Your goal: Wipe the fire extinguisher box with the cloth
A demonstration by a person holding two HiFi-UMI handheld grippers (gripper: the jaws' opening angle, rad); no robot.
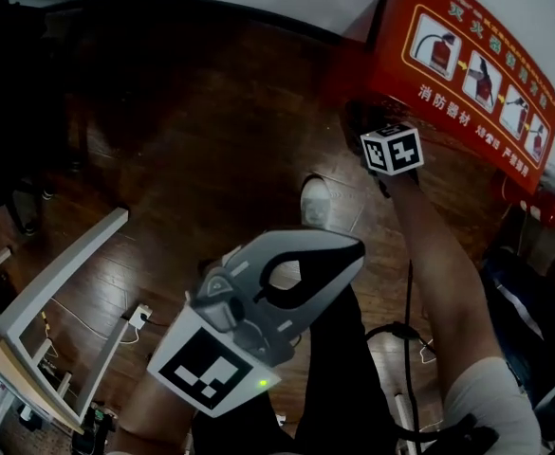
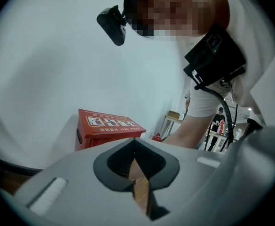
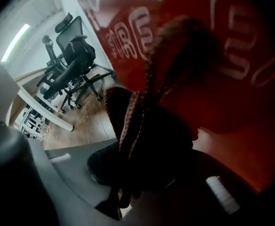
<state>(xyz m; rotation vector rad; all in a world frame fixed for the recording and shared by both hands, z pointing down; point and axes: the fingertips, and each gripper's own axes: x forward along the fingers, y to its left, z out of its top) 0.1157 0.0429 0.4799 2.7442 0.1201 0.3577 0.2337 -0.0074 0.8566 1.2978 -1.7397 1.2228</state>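
Note:
The red fire extinguisher box (image 1: 467, 55) with white print stands on the wooden floor against the wall, upper right in the head view. My right gripper (image 1: 379, 129) reaches to its lower left edge, shut on a dark brown cloth (image 1: 357, 118). In the right gripper view the cloth (image 3: 175, 74) bunches up from the right gripper (image 3: 128, 164) and lies against the red box (image 3: 255, 93). My left gripper (image 1: 351, 250) hangs in mid-air away from the box, shut and holding nothing. In the left gripper view the left gripper (image 2: 136, 147) tilts upward, with the box (image 2: 106, 126) beyond it.
A white table frame (image 1: 59, 282) stands at the left, with a power strip (image 1: 137, 316) and cables on the floor beside it. A shoe (image 1: 316, 202) rests on the floor between the grippers. Office chairs (image 3: 76, 55) stand further off. A red extinguisher (image 1: 541, 207) sits right of the box.

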